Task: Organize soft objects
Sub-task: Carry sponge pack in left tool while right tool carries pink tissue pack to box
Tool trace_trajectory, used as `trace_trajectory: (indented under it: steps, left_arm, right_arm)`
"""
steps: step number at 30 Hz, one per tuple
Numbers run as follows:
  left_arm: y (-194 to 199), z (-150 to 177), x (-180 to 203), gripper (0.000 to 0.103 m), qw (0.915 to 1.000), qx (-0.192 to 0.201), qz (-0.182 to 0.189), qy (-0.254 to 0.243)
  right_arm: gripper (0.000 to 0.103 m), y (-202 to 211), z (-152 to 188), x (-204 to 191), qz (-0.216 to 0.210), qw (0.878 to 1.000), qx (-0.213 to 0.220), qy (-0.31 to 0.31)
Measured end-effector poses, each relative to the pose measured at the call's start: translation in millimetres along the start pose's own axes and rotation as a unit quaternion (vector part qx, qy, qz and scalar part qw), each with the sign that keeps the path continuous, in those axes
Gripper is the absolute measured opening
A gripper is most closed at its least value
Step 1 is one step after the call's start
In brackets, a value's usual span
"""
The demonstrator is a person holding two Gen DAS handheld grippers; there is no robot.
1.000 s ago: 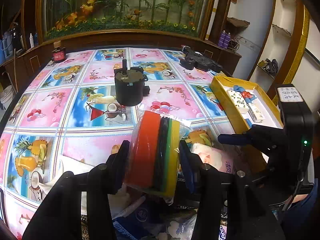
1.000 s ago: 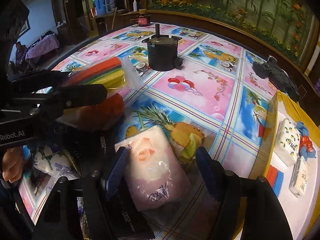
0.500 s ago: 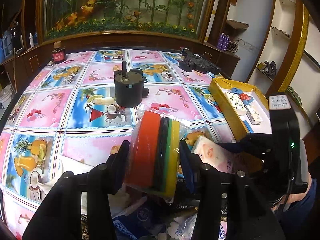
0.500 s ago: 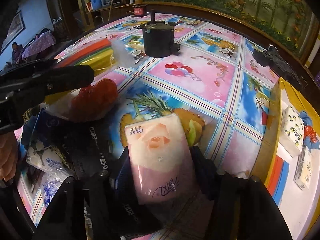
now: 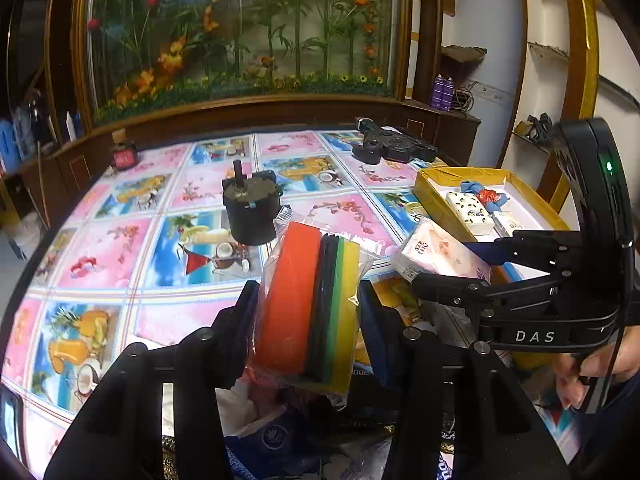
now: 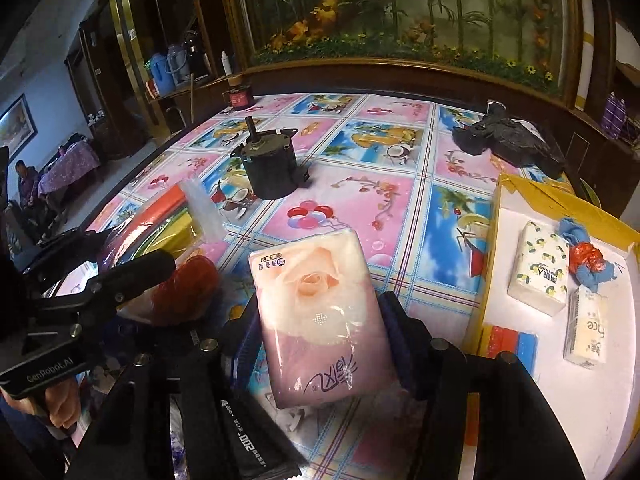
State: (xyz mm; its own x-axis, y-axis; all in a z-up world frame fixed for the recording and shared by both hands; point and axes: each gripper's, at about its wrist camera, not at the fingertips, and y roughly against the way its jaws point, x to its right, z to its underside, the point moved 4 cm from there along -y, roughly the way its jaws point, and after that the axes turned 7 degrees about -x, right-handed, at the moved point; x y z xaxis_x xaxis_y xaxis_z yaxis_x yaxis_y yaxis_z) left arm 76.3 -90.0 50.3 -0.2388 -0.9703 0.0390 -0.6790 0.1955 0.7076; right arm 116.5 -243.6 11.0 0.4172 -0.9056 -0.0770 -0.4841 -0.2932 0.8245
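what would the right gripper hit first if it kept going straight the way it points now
Probably bare patterned tablecloth. The right gripper, clamped on the pink rose-print tissue pack, points down and forward at the balloon square, between the black cylindrical motor and the yellow cardboard box. Depth is uncertain.

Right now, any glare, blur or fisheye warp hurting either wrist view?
Left wrist: sharp in the middle, plastic sheen on the sponge pack, the table edge bows hard, corners go black. Right wrist: glare off the wrap of the rose-print tissue pack, white floor of the yellow box nearly blown out, near foreground dim.
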Motion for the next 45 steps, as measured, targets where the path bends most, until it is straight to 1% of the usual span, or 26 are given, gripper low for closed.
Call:
trace_trajectory:
  steps: [8, 9, 17, 25, 35, 45]
  left_arm:
    - [-2.6, 4.6, 14.2, 0.046, 0.9983, 0.009, -0.042, -0.039]
    - [-2.9, 4.7, 15.3, 0.046, 0.9980, 0.009, -0.045, -0.043]
    - [-5.0, 6.3, 18.3, 0.046, 0.9948, 0.019, -0.082, -0.058]
    - [-7.4, 7.8, 20.8, 0.046, 0.9920, 0.024, -0.103, -0.068]
    - [-8.3, 9.0, 24.2, 0.046, 0.9897, 0.028, -0.117, -0.078]
    - [-7.9, 9.5, 25.2, 0.046, 0.9898, 0.027, -0.117, -0.077]
  right_arm:
    - [0.056, 4.3, 4.8, 2.1, -0.002, 1.000, 0.007, -0.003]
    - [0.056, 4.3, -1.1, 4.2, -0.003, 1.000, 0.006, -0.003]
    - [0.056, 8.5, -3.2, 11.2, -0.004, 1.000, 0.010, -0.013]
    - [0.056, 11.9, -3.1, 15.9, -0.006, 1.000, 0.013, -0.019]
    - [0.056, 14.2, -3.7, 19.8, -0.005, 1.000, 0.015, -0.024]
    - [0.056, 17.6, -4.7, 31.9, -0.003, 0.999, 0.018, -0.040]
